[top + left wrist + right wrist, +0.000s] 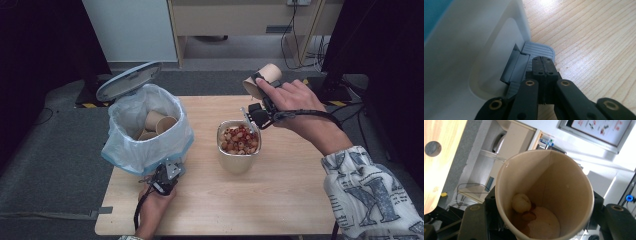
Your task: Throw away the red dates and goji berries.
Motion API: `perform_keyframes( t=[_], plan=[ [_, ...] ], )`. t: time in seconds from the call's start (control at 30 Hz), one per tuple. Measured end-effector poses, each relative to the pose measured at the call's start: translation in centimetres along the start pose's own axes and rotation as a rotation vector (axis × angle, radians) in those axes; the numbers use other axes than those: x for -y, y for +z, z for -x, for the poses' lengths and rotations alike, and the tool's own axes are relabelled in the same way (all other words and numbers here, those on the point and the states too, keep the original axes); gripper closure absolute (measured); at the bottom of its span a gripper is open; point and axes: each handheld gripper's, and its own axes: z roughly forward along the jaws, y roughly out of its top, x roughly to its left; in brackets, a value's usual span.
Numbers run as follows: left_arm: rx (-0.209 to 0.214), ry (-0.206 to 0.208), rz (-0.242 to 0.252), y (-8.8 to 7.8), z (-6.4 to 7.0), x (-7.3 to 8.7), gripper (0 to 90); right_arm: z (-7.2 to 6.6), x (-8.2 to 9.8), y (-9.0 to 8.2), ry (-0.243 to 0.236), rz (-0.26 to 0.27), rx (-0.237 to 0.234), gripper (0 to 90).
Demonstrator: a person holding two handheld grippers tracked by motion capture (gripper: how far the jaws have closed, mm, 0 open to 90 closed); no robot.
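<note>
While my right gripper [261,86] hangs past the table's [280,200] far edge, its jaws clamped on a tilted paper cup [262,80], the hand covers much of the tool from above. Through its own camera I see the paper cup [544,195] holding a pale lump and some reddish bits I can't identify. My left gripper [544,65], jaws together, rests on the bin's grey pedal [539,50] near the table's left front corner. A metal bowl [238,145] of food stands mid-table.
</note>
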Motion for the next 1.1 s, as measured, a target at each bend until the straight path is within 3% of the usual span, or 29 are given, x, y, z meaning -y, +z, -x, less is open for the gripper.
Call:
perform_keyframes(
  t=[0.07, 0.23, 0.33, 0.37, 0.47, 0.5, 0.6, 0.77, 1.1],
  plan=[
    [0.0, 0.0, 0.0, 0.0, 0.0, 0.0, 89.8, 0.3, 0.3, 0.1, 0.03, -0.016, 0.007, 36.4],
    [-0.001, 0.001, -0.001, 0.0, 0.0, 0.0, 89.8, -0.4, -0.5, 0.0, -0.039, 0.014, -0.022, 36.5],
    [-0.001, 0.002, -0.001, 0.0, 0.0, 0.0, 89.8, 0.1, 0.3, 0.2, 0.038, -0.017, -0.006, 36.4],
    [0.0, 0.001, 0.0, 0.0, 0.0, 0.0, 89.8, 0.1, 0.3, 0.2, 0.038, -0.017, -0.005, 36.5],
    [0.0, 0.0, 0.0, 0.0, 0.0, 0.0, 89.8, -0.8, -0.5, 0.2, -0.036, 0.005, -0.028, 36.4],
    [0.0, 0.0, 0.0, 0.0, 0.0, 0.0, 89.8, -1.0, -0.6, 0.3, -0.038, 0.004, -0.035, 36.4],
    [0.0, 0.001, 0.0, 0.0, 0.0, 0.0, 89.8, -0.9, -0.4, 0.4, -0.006, 0.005, -0.038, 36.4],
    [0.001, 0.0, 0.0, 0.0, 0.0, 0.0, 89.8, -0.9, -0.2, 0.4, 0.005, 0.008, -0.044, 36.3],
    [0.001, 0.0, 0.001, 0.0, 0.0, 0.0, 89.8, -1.5, 0.3, 0.8, 0.093, 0.022, -0.067, 36.2]
  ],
)
